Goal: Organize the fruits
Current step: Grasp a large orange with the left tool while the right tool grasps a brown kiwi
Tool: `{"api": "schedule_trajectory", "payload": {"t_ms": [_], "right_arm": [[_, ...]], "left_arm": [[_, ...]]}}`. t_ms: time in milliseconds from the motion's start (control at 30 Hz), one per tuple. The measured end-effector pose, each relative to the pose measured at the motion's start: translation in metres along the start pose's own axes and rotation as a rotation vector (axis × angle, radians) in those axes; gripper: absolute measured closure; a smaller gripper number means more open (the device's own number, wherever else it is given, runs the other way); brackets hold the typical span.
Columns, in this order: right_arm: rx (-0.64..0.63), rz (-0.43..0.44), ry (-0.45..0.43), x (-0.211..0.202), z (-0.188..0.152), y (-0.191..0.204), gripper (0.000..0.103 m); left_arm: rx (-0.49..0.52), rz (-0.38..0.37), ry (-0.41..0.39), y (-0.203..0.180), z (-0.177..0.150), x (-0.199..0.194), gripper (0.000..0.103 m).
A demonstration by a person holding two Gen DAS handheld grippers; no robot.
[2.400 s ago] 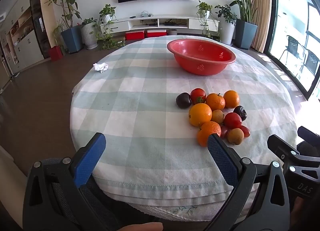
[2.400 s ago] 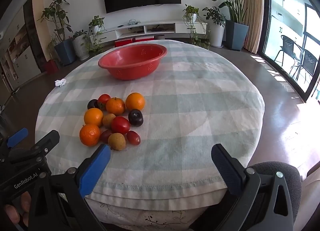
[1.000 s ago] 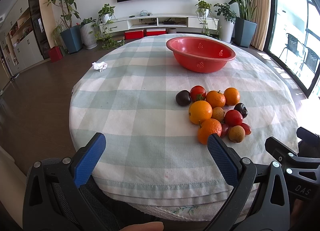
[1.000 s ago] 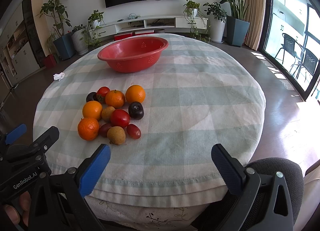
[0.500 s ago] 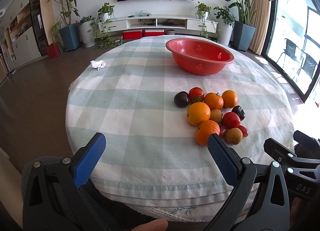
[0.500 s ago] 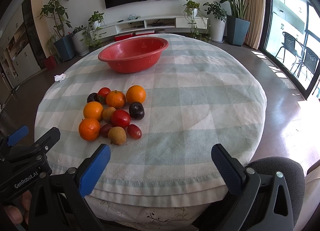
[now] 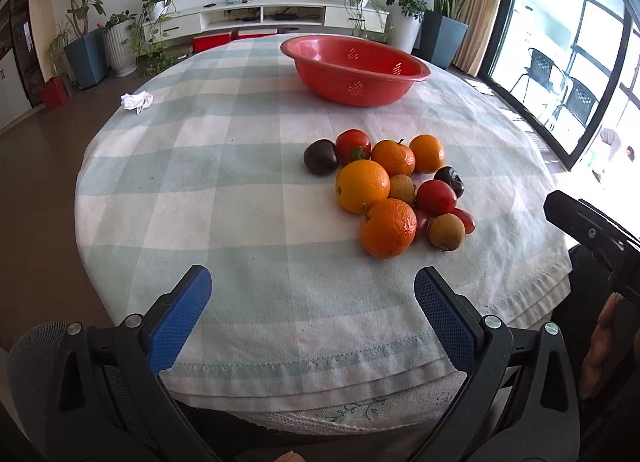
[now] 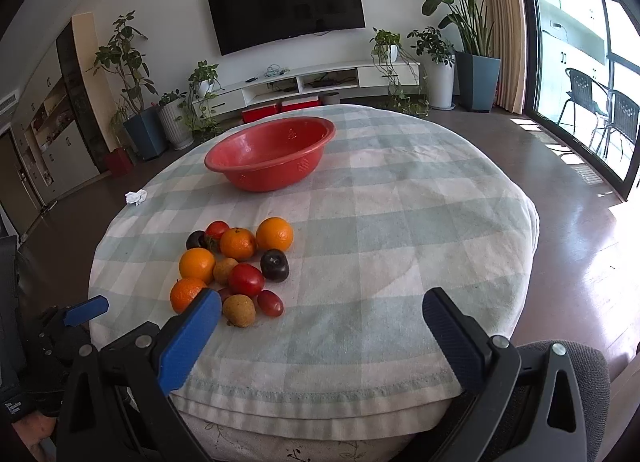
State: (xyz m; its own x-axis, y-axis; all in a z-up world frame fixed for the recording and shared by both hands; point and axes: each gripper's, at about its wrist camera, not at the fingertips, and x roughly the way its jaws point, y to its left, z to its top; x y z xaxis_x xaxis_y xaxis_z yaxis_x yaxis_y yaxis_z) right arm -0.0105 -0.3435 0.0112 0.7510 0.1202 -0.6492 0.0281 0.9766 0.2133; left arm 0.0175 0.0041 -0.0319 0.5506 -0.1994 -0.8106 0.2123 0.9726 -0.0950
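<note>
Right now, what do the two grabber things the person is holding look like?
Both look alike: the left gripper and the right gripper each have a black plastic frame with silver screws and two long fingers tipped with blue, bumpy pads. White lettering marks the left gripper's body, too small to read in the right wrist view.

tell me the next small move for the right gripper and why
Probably ease the right gripper forward and left toward the small brown round fruit at the near edge of the fruit pile. Both grippers are open and empty, the red plastic bowl holds nothing visible, and every fruit lies on the checked tablecloth. That fruit looks nearest and unobstructed.
</note>
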Motion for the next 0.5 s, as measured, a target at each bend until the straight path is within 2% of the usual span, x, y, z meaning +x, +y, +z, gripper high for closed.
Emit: {"api": "schedule_trajectory", "payload": {"t_ms": [100,267,333,400,467,500], "right_arm": [[0.02,0.021,0.01,0.002,0.001,-0.005,0.0],[0.01,0.036,0.019,0.003,0.0,-0.006,0.008],[0.005,0.038,0.021,0.004,-0.001,-0.006,0.01],[0.0,0.036,0.022,0.005,-0.001,-0.007,0.012],[0.002,0.035,0.022,0.005,-0.001,-0.007,0.013],[0.003,0.034,0.022,0.006,-0.001,-0.007,0.013]], "left_arm": [[0.032,-0.041,-0.002,-0.001,0.007,0.006,0.0],[0.124,-0.137,-0.024,-0.019,0.017,0.01,0.002],[0.15,-0.182,-0.017,-0.026,0.021,0.014,0.013],[0.17,-0.21,0.0,-0.032,0.025,0.02,0.035],[0.175,-0.225,0.017,-0.034,0.028,0.026,0.05],[0.174,-0.232,0.024,-0.035,0.03,0.028,0.053]]}}
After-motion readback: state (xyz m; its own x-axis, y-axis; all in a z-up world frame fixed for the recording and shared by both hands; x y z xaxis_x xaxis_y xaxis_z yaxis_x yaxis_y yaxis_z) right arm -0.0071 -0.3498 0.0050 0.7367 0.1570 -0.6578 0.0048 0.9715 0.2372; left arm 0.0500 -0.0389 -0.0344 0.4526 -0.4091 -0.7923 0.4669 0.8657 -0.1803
